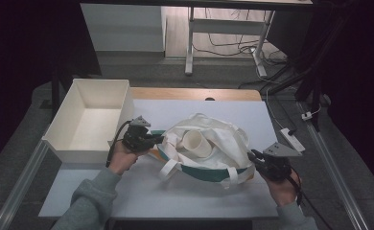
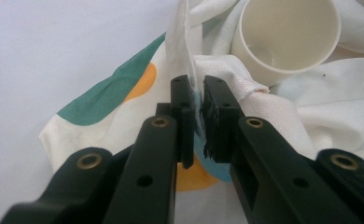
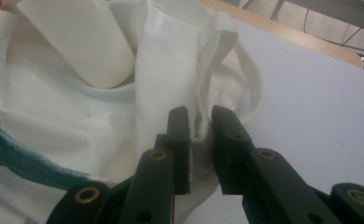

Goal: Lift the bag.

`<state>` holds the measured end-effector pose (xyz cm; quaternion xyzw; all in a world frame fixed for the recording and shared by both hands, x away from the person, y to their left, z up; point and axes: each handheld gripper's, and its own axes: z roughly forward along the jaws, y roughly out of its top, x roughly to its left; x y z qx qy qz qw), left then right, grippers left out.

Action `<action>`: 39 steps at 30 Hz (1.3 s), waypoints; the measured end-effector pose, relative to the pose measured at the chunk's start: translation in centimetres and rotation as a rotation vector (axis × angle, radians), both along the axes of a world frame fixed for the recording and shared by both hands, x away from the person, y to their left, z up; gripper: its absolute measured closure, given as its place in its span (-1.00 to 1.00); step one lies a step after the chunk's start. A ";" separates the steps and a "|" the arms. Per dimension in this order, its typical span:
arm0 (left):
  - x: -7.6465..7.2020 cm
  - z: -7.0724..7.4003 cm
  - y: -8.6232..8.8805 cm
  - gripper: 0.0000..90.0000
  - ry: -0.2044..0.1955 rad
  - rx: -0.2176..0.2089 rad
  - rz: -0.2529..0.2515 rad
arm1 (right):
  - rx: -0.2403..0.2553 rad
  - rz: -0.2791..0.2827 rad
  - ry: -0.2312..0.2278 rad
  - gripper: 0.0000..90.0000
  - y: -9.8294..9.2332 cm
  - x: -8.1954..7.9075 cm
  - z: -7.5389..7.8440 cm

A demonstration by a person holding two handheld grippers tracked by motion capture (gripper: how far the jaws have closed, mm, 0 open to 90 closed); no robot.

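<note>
From above, we see the bag [image 1: 209,148] on the table [image 1: 151,191], a cup [image 1: 196,143] in it, between the left gripper [image 1: 158,139] and right gripper [image 1: 252,157]. In the left gripper view, the jaws pinch the bag's edge [image 2: 195,84]. In the right gripper view, the jaws clamp a bag fold [image 3: 199,126].

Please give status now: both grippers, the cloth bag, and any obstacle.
Left gripper shut on cloth bag edge. Right gripper shut on opposite edge. Cup lies in the open bag. Box beside left gripper, apart.
</note>
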<state>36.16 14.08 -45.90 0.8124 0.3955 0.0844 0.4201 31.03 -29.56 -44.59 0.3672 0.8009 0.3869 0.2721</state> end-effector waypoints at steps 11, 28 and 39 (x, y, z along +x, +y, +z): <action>-0.3 1.0 0.5 0.83 -0.023 -0.029 0.001 | 0.010 -0.008 -0.037 0.73 -0.3 0.0 0.7; -0.9 3.2 1.8 0.83 -0.083 -0.097 0.014 | 0.030 -0.013 -0.112 0.74 -0.3 0.4 2.7; -1.4 4.4 2.6 0.84 -0.125 -0.125 0.027 | 0.045 -0.014 -0.160 0.74 -0.4 0.2 4.0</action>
